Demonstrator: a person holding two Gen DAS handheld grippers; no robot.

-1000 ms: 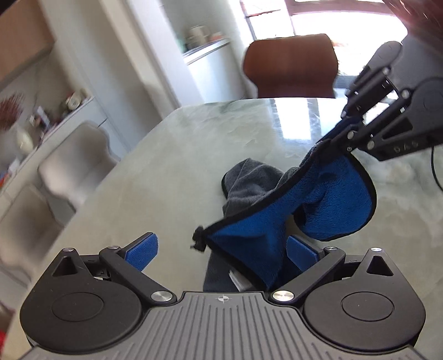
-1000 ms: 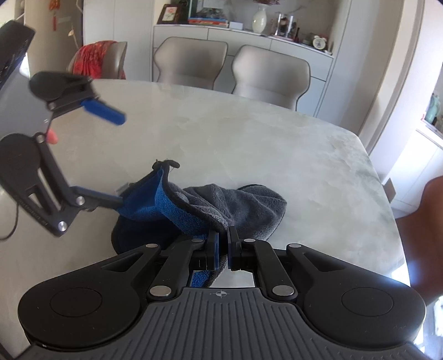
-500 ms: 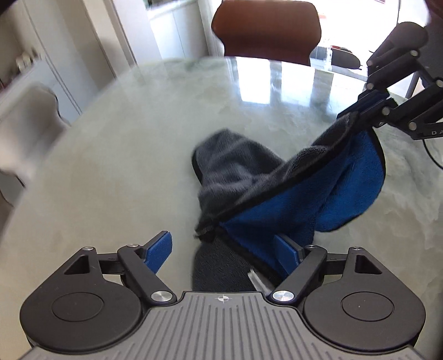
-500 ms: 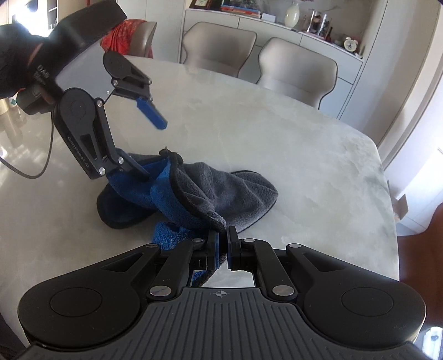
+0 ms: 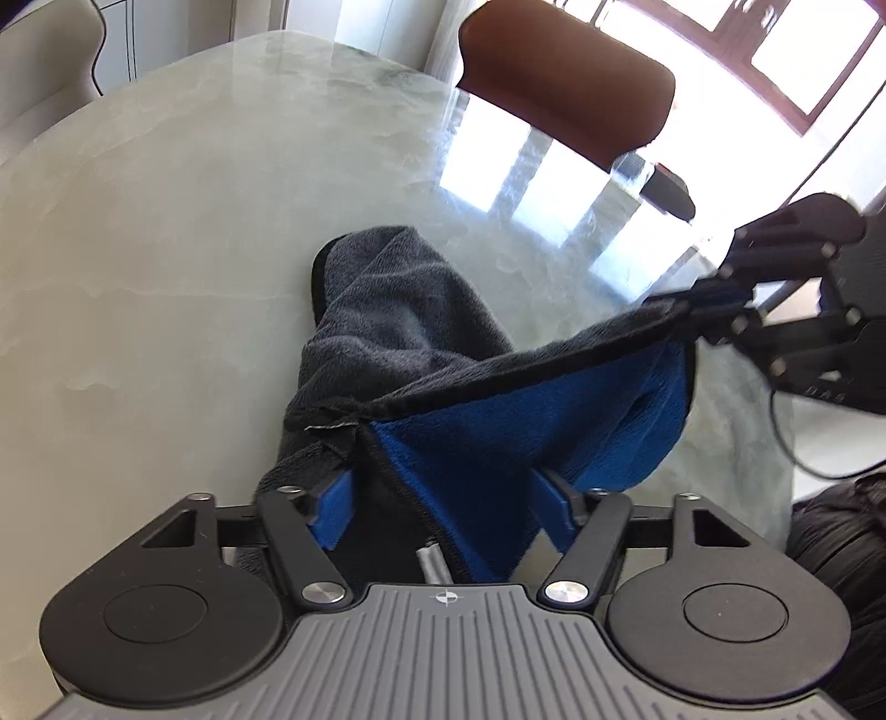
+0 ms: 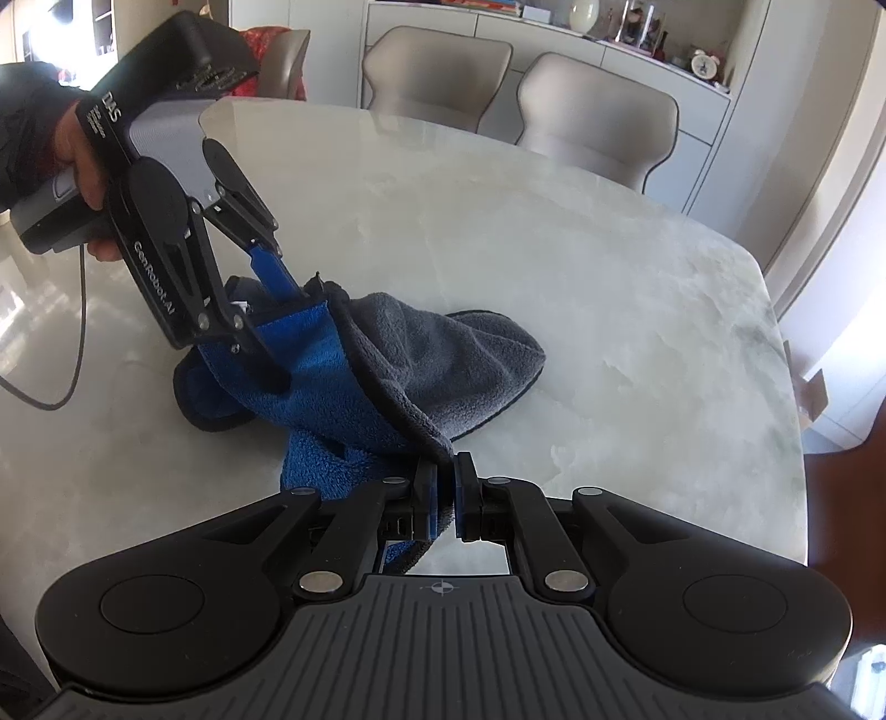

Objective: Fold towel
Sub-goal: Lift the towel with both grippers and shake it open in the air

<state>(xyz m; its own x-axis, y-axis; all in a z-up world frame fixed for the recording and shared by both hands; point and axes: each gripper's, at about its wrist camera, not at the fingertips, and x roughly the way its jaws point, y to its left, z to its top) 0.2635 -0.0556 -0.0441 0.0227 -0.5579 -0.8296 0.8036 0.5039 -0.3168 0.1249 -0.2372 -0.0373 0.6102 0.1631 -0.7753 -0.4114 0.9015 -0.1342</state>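
The towel (image 5: 410, 332) is grey on one side and blue on the other, bunched on the marble table (image 5: 166, 221). My right gripper (image 6: 446, 487) is shut on one corner of the towel (image 6: 443, 354) and holds its black-trimmed edge taut above the table. My left gripper (image 5: 443, 498) is open, its blue pads either side of another towel corner, which hangs between them. In the right wrist view the left gripper (image 6: 277, 321) straddles the blue side near that corner. In the left wrist view the right gripper (image 5: 714, 310) pinches the edge at the right.
A brown chair (image 5: 565, 83) stands at the table's far side in the left wrist view. Two beige chairs (image 6: 598, 116) and a sideboard (image 6: 554, 33) stand behind the table (image 6: 609, 277) in the right wrist view. A cable (image 6: 50, 354) trails from the left gripper.
My left gripper has moved forward and down so the towel corner now lies between its open pads. The right gripper has kept its grip, and the towel edge is stretched tighter.
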